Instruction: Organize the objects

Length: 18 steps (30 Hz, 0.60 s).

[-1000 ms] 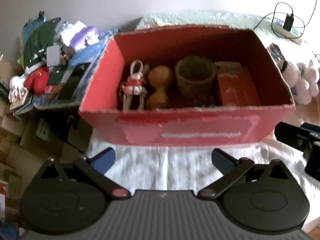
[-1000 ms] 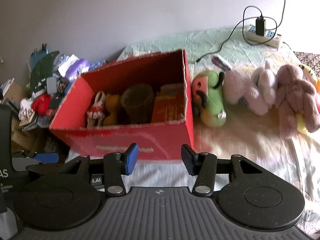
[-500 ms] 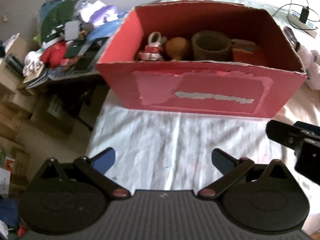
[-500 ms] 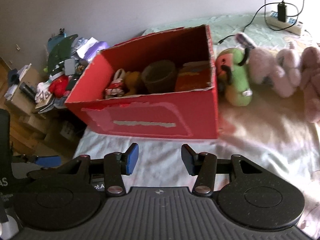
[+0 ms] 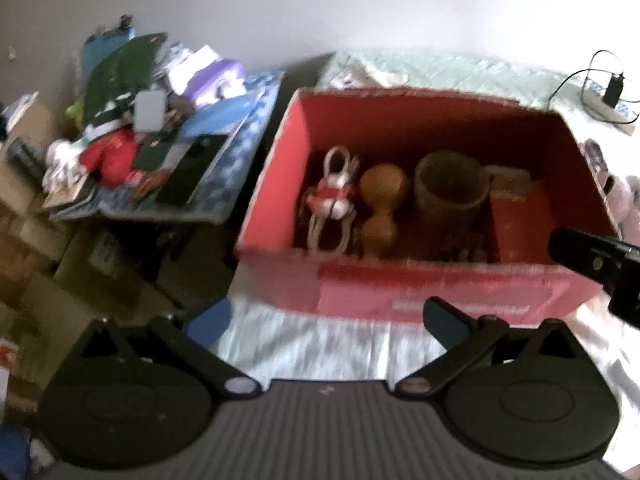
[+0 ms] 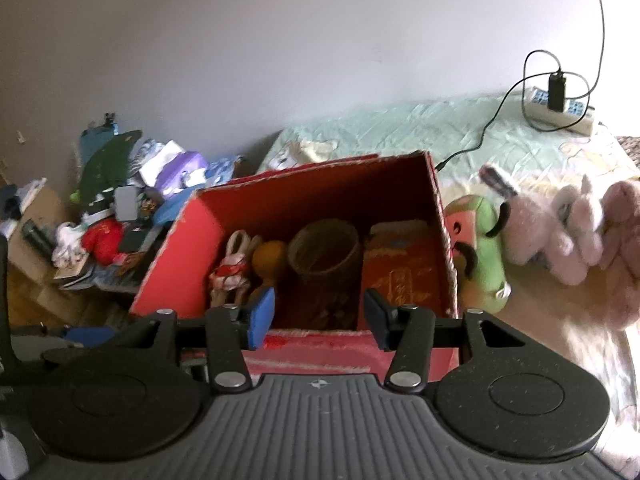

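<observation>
right gripper (image 6: 319, 316) moved nearer red box (image 6: 442, 216) | both jaws open, empty | plush toys (image 6: 476, 248) beside box

A bed with a pale green quilt (image 6: 400, 128) and a white crumpled sheet (image 5: 320, 344) carried an open red cardboard box (image 6: 438, 204) near its left edge. Just beside the box's right wall lay a green plush toy (image 6: 482, 248), then a row of pink plush animals (image 6: 560, 232). A white power strip (image 6: 560, 110) sat toward the far right corner.
</observation>
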### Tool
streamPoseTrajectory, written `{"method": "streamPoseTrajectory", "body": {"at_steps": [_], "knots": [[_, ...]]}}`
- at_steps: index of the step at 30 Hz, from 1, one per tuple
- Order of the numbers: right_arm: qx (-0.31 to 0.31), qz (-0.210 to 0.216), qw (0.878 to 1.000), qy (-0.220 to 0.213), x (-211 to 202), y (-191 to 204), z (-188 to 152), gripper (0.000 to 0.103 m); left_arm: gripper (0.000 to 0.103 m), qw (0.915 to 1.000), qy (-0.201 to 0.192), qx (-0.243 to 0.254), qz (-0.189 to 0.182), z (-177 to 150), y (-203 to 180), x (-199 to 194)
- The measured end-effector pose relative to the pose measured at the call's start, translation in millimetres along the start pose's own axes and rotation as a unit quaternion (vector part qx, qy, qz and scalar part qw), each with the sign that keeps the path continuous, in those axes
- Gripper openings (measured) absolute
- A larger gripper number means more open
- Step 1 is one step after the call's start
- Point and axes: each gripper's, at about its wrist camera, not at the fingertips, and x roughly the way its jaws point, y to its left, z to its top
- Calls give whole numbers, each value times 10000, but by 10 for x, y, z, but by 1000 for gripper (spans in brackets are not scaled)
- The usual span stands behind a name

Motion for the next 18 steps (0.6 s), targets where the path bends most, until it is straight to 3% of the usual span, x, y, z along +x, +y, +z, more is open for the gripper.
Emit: {"method": "streamPoseTrajectory", "body": {"at_steps": [6, 11, 18], "knots": [[196, -301, 9992, -155, 9, -45, 48, 54, 102, 9990, -52, 201, -403, 200, 4, 155], [187, -400, 9983, -380, 24, -51, 126, 58, 100, 9983, -170, 280, -473, 353, 9, 184], [-41, -297, 9991, -304, 183, -73, 193, 65, 100, 9990, -43, 123, -422, 429, 9, 326]]}}
